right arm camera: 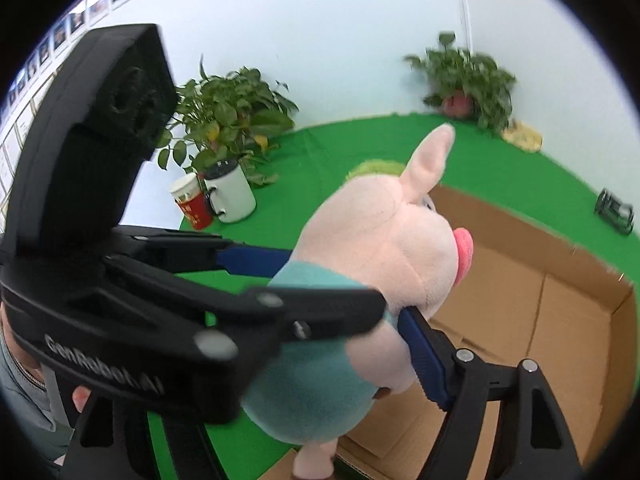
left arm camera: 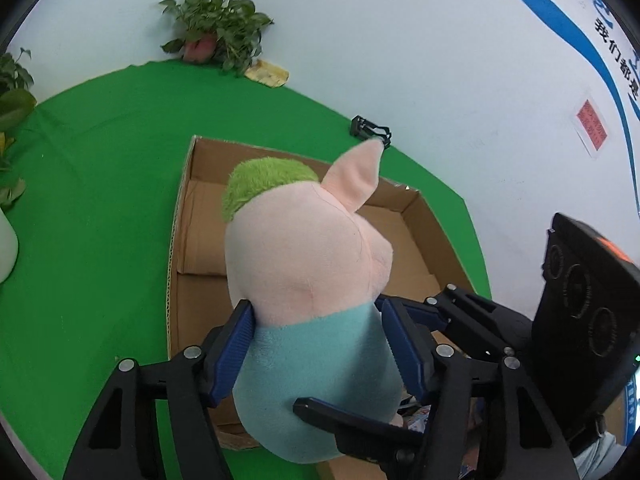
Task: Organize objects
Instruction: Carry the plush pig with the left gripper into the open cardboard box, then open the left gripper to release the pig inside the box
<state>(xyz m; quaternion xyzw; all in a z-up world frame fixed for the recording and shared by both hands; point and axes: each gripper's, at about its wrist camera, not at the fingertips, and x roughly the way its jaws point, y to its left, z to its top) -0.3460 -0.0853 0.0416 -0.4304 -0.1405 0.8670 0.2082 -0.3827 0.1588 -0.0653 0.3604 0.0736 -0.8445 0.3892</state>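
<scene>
Gripped by both the left hand-held gripper (left arm camera: 320, 344) and right hand-held gripper (right arm camera: 372, 360), pig (left arm camera: 304, 264) is held above the empty box (left arm camera: 404, 236), not yet placed.

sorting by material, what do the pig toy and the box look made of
Pig toy: soft plush fabric, matte with short fuzzy pile, and it dents where the blue pads squeeze it. Box: brown corrugated cardboard, unglossed; the fluted layer shows along its cut rim.

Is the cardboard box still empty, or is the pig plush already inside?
Empty as far as visible: bare floor in the cardboard box; both grippers hold the pig plush above it.
</scene>
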